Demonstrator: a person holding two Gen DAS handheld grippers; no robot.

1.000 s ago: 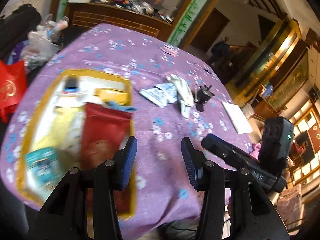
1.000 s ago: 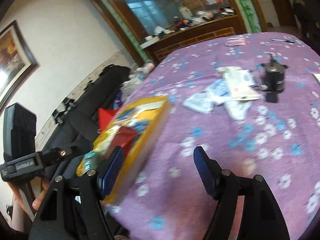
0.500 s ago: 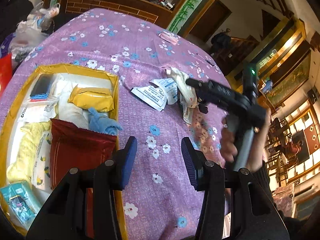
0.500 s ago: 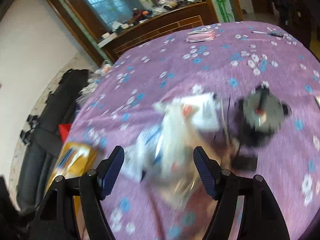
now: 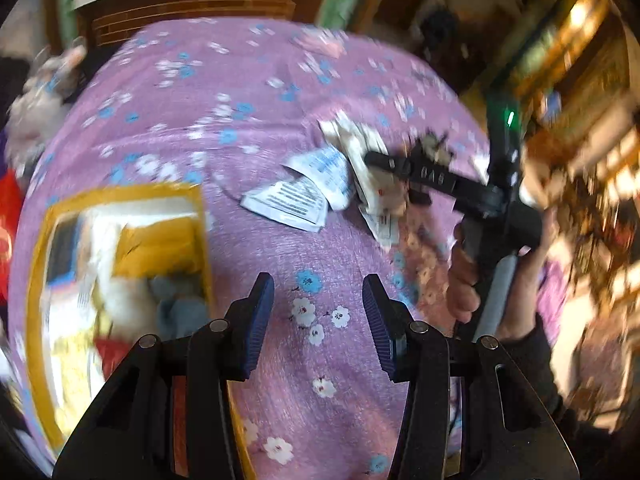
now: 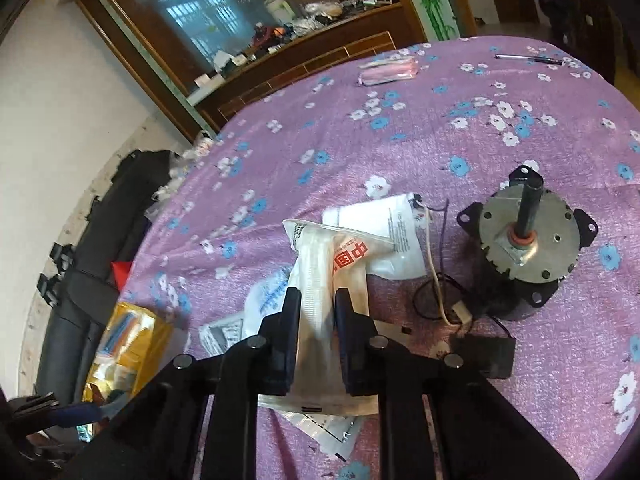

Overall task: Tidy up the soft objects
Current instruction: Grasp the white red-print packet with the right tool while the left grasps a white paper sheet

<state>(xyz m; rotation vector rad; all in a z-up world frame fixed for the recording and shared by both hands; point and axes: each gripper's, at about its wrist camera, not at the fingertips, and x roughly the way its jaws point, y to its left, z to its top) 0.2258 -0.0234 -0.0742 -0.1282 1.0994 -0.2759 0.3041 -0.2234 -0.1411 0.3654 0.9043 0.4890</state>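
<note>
My right gripper (image 6: 317, 304) is shut on a white plastic packet with red print (image 6: 340, 264), which lies on a pile of soft white packets (image 6: 394, 236) on the purple flowered tablecloth. In the left wrist view the right gripper (image 5: 370, 158) reaches into the same pile (image 5: 320, 184). My left gripper (image 5: 318, 312) is open and empty above the cloth, right of a yellow-rimmed box (image 5: 202, 216) holding soft items such as a yellow pack (image 5: 156, 246).
A metal motor with a shaft and wires (image 6: 528, 236) stands just right of the pile. A pink packet (image 6: 388, 70) and a pen (image 6: 528, 59) lie at the table's far side. The yellow box (image 6: 132, 336) sits at the left table edge.
My right gripper has moved down onto the pile and shut on the white packet. My left gripper has shifted slightly forward, still open.
</note>
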